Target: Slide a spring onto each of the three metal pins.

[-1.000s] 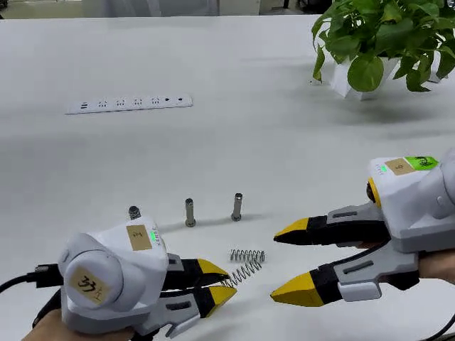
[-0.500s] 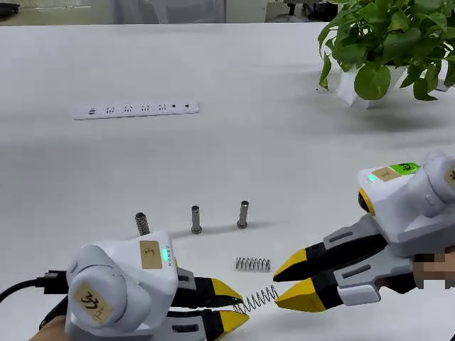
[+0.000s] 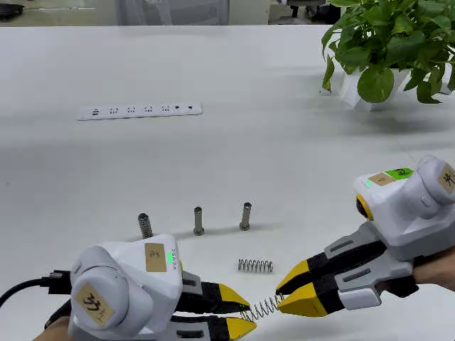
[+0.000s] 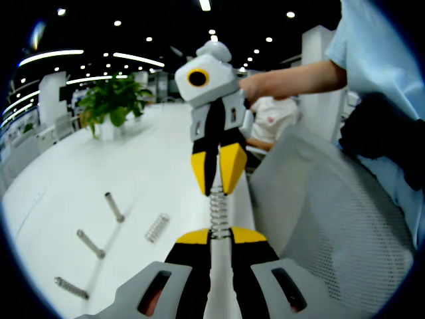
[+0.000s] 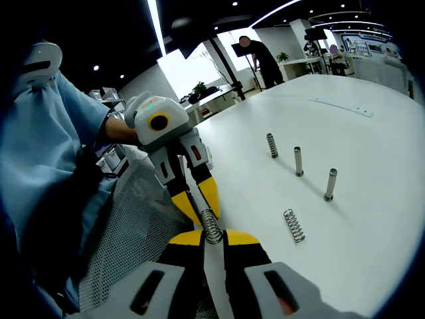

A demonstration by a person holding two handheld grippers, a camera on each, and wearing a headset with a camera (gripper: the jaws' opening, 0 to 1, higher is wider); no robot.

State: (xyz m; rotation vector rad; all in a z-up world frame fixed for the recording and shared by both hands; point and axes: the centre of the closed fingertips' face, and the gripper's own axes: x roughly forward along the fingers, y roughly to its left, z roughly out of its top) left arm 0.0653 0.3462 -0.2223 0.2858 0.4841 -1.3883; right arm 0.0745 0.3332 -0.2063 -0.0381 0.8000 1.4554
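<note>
Two shut claws, left claw (image 3: 245, 317) and right claw (image 3: 288, 295), pinching opposite ends of a coiled wire spring (image 3: 263, 307) by the desk (image 3: 249, 142) edge, loose spring (image 3: 255, 266) just beyond, three upright steel pins (image 3: 198, 221), leftmost pin (image 3: 145, 226) sleeved in a coil, smooth white room behind.

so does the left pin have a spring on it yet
Yes, on: coils wrap the left pin; the middle pin and right pin are bare.

Bright, even overhead light; soft shadows; fisheye-warped edges.
</note>
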